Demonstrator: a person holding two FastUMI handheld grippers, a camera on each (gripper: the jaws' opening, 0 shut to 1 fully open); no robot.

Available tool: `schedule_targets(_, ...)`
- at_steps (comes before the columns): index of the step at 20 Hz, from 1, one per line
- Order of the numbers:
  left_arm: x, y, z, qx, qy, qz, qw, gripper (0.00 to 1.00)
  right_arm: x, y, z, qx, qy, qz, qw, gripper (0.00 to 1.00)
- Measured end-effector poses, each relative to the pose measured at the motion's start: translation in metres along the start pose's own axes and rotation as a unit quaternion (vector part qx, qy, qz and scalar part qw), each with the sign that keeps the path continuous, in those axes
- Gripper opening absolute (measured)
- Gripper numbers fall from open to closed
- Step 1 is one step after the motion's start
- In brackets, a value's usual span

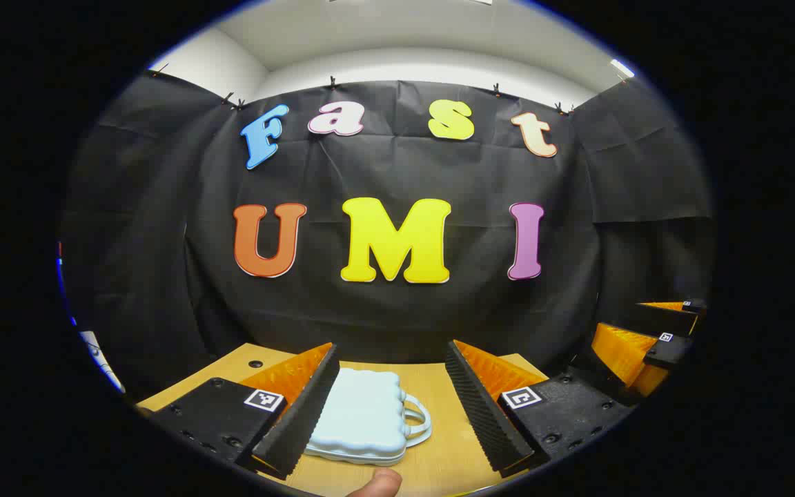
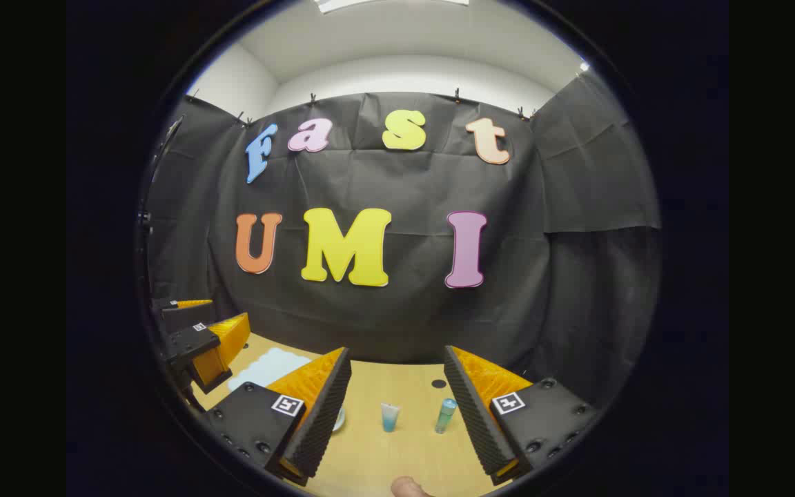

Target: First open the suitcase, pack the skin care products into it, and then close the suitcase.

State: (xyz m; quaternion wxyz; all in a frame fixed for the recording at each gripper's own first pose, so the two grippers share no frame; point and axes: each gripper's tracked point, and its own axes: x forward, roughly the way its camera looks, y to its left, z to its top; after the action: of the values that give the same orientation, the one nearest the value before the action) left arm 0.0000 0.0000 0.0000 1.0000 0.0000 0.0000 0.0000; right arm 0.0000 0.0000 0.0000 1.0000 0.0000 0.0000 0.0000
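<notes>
Opening not yet begun: the case (image 1: 363, 421) lies shut, flat on the worktop (image 1: 439, 462), between the left gripper (image 1: 392, 407)'s wide fingers. Right gripper (image 2: 397, 414), also wide, faces tube (image 2: 389, 417) and bottle (image 2: 446, 415) mid-worktop. Next, lift the lid.
</notes>
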Motion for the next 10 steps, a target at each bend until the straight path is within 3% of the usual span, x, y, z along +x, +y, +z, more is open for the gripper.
schedule_targets(10, 0.017, -0.033, -0.014, -0.002, 0.018, -0.010, 1.000, 0.99, 0.021, -0.035, -0.004, 0.008, 0.004, -0.010, 1.000, 0.80)
